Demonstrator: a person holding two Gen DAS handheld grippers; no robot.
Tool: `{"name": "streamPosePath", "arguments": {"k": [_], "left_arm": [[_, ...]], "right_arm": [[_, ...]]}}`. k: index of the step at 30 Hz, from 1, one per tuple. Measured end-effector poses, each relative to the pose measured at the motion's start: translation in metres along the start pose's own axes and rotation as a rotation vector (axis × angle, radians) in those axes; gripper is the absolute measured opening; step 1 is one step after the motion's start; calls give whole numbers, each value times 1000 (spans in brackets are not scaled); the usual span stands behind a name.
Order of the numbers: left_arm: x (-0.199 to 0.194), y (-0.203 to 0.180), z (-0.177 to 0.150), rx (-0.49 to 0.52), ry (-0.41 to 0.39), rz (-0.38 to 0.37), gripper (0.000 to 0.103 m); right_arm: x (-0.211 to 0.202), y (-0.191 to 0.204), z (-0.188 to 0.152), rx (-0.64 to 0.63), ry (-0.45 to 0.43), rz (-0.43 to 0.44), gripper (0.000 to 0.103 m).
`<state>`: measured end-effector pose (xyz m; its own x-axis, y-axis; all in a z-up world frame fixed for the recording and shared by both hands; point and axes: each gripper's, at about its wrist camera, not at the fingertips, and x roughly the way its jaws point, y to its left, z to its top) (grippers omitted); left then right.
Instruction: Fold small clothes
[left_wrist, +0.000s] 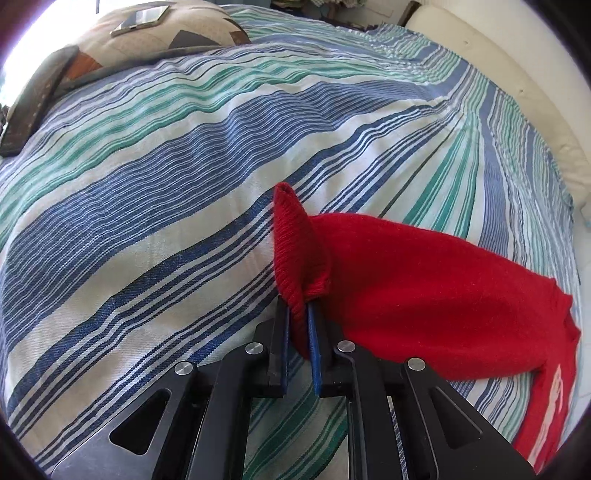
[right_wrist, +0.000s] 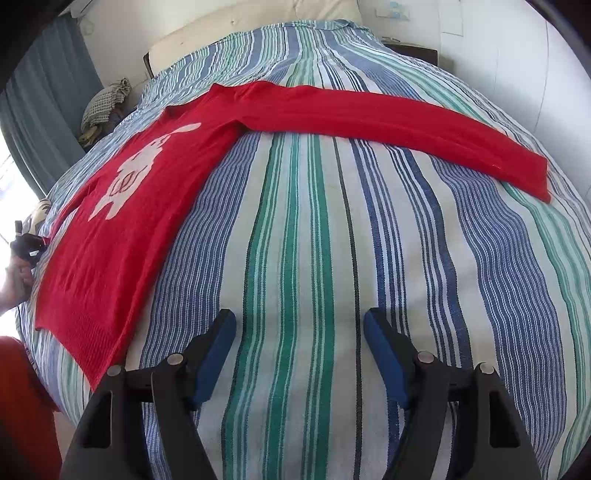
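Left wrist view, nearest item: left gripper (left_wrist: 297, 314), jaws closed on the ribbed cuff (left_wrist: 295, 240) of a red sweater (left_wrist: 424, 291), the cuff raised off the striped bedspread (left_wrist: 166, 206) and the sleeve trailing back to the body. Right wrist view, nearest item: right gripper (right_wrist: 299, 332), jaws spread wide and holding nothing, hovering over bare bedspread just beside the sweater's hem. Sweater body (right_wrist: 110, 229): flat on the bedspread, pale figure motif (right_wrist: 133, 173) facing up, unfolded. Far sleeve (right_wrist: 388, 122): stretched straight out from the sweater's shoulder, lying flat, untouched. Beyond the sweater: patterned cushion (left_wrist: 166, 40) with a phone (left_wrist: 140, 18) on it. Progress, judged: early; garment spread, first sleeve fold only starting, second sleeve and body folds remaining.
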<state>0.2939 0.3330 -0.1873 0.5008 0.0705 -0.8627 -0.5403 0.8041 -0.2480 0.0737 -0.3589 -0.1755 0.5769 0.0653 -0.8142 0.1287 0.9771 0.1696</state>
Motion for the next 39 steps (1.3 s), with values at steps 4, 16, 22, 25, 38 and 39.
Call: {"name": "streamPosePath", "arguments": {"k": [4,16,22,25,38,39], "left_arm": [[1,-5,-3,39,-14,18,11],[6,-6,-2,73,-17,10,12],[2,0,0,48,-7,-18,13],[-11,10,-1,14,1,-40,25],[-135,-7,-101,250,11,-129,69],[-141,-18,-118,299,32,-170,71]], "right_arm": [[0,0,-2,-1,-5,-1,72],[2,-1,-4,19,-19,-3,74],[1,-1,-5,20,-21,0,74],[1,-1,-5,18,-20,1,75],[-11,9,-1,8,-38,-10,78],[-18,12,-1,17,-49,21,78]]}}
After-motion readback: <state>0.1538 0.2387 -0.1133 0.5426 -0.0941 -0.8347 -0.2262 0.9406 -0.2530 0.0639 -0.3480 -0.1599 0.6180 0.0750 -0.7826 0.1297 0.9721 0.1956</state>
